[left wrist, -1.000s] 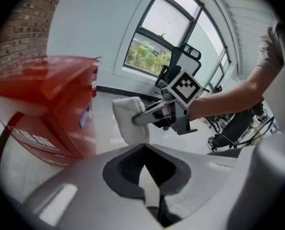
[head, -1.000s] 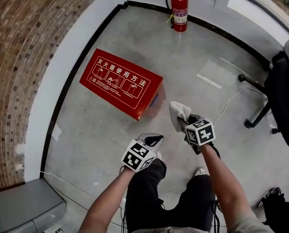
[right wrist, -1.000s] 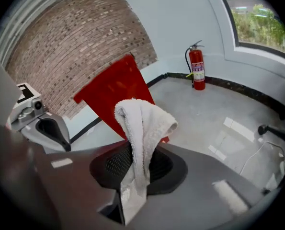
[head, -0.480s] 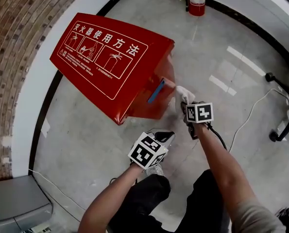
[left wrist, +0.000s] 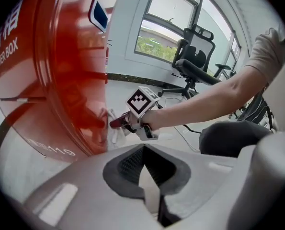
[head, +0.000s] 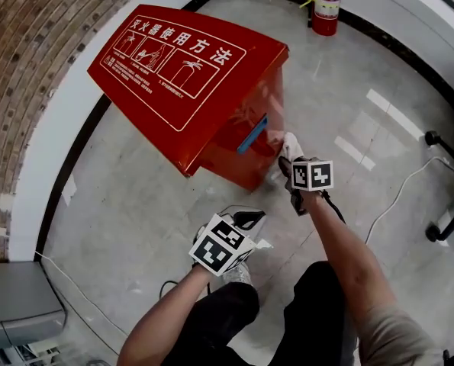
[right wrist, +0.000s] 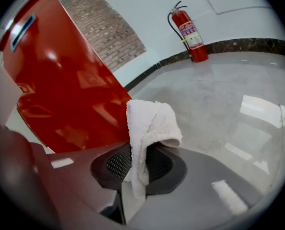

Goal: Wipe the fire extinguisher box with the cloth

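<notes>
The cloth [head: 290, 145] lies right of the fire extinguisher box [head: 181, 59], seemingly touching it, with the fire extinguisher [head: 327, 6] well behind.

Box [right wrist: 61, 80] glossy red, mirror-smooth — cloth [right wrist: 149, 123] white terry, nubby — floor [right wrist: 228, 90] polished, brick wall [head: 28, 44] rough

A second ago the red metal fire extinguisher box [head: 188, 59] lay small in the head view, well apart from the right gripper [head: 288, 152]. Since then the view has closed in, and the box now fills the upper left. The gripper has moved from over open floor up to the box's end wall. Its white terry cloth [head: 291, 142] now lies against that wall, just beside the blue handle [head: 252, 133]. The red fire extinguisher [head: 327, 2] has slid to the top edge. The black office chair [head: 449, 223] has nearly left the view at the right.
</notes>
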### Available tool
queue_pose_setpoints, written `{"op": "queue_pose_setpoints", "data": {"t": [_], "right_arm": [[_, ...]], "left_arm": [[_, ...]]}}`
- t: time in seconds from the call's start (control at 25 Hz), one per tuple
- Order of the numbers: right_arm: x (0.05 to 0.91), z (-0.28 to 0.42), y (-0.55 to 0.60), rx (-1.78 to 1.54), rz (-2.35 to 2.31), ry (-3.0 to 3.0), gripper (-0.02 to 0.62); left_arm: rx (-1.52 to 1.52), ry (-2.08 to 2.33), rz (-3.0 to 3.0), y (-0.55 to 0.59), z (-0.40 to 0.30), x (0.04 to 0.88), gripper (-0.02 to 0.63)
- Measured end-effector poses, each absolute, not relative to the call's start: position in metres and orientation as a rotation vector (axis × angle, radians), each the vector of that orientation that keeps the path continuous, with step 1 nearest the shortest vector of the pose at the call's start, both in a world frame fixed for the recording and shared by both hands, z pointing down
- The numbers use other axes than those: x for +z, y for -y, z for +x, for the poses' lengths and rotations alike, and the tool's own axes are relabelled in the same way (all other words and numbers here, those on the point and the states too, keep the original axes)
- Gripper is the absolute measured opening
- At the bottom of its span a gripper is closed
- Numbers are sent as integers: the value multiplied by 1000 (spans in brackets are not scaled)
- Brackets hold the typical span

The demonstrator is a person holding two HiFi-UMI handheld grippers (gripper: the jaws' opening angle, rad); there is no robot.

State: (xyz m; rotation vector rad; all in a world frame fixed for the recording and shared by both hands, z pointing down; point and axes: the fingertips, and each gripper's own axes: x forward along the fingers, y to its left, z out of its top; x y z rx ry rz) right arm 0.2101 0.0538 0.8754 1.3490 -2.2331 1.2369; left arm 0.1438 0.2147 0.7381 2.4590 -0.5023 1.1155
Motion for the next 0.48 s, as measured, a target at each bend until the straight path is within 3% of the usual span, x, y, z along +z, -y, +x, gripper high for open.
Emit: {"op": "queue_pose_setpoints", "data": {"t": [0.48], "right_arm": [[632, 204, -73, 888, 1117, 2658, 83]], "left_arm": [[1242, 708, 2558, -186, 146, 655, 2]]}}
